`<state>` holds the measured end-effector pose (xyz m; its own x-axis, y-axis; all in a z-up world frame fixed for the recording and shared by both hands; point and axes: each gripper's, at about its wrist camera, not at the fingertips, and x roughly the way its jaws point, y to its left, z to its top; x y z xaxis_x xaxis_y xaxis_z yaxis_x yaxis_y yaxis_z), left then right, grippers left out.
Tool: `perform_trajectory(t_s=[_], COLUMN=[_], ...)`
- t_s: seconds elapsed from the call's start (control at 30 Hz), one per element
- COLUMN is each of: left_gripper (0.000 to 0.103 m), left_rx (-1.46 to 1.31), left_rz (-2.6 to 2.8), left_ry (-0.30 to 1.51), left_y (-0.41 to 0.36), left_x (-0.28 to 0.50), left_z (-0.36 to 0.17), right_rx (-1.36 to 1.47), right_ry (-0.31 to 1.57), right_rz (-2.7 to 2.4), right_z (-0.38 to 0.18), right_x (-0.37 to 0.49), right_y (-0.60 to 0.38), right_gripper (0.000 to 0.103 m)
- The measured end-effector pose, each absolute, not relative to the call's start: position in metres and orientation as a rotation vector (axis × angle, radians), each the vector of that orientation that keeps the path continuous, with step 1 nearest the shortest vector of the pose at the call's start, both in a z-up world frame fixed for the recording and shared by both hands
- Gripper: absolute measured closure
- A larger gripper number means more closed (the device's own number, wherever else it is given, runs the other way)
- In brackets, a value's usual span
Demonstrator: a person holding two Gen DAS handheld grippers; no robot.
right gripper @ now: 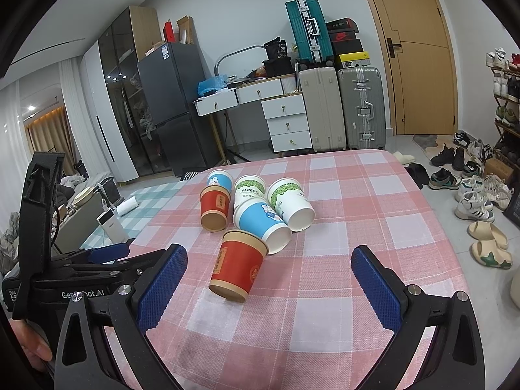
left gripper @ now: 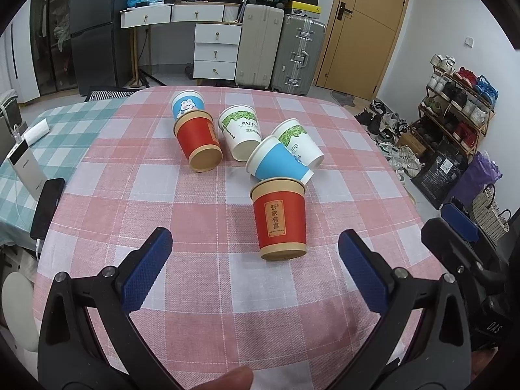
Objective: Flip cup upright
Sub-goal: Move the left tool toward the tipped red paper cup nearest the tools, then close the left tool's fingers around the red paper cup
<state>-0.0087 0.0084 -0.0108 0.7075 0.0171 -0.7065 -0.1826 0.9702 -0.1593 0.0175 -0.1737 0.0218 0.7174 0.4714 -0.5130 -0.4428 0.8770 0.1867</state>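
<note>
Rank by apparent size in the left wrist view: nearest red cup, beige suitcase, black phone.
1. Beige suitcase.
2. Nearest red cup, though nearness to the camera inflates it.
3. Black phone, seen foreshortened at the cloth's edge.

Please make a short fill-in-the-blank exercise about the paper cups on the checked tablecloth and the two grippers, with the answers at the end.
1. The number of paper cups lying on the tablecloth is ____.
2. The nearest red cup points its ____ end toward the cameras.
3. The left gripper and the right gripper both have their jaws ____.
4. The blue cup beside the nearest red cup touches that cup's ____.

Missing words: six; closed bottom; open; rim
</note>
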Motion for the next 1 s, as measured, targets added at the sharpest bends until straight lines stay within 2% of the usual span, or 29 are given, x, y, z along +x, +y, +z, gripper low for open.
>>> perform_trajectory(t_s=[0.67,1.0], left_gripper=[0.001,0.001], left_rx=[-0.22,-0.198], left_rz=[0.101,0.072], left_ry=[0.823,0.955], left_y=[0.003,-0.005], left_x=[0.018,0.074], left_z=[-0.022,-0.056], right_rx=[0.064,0.122], right_ry=[0.589,0.635], right_rz=[0.497,0.439], right_z=[0.015,-0.005], right_x=[0.028,0.049], right_y=[-0.177,-0.206], right_gripper=[0.0,0.0])
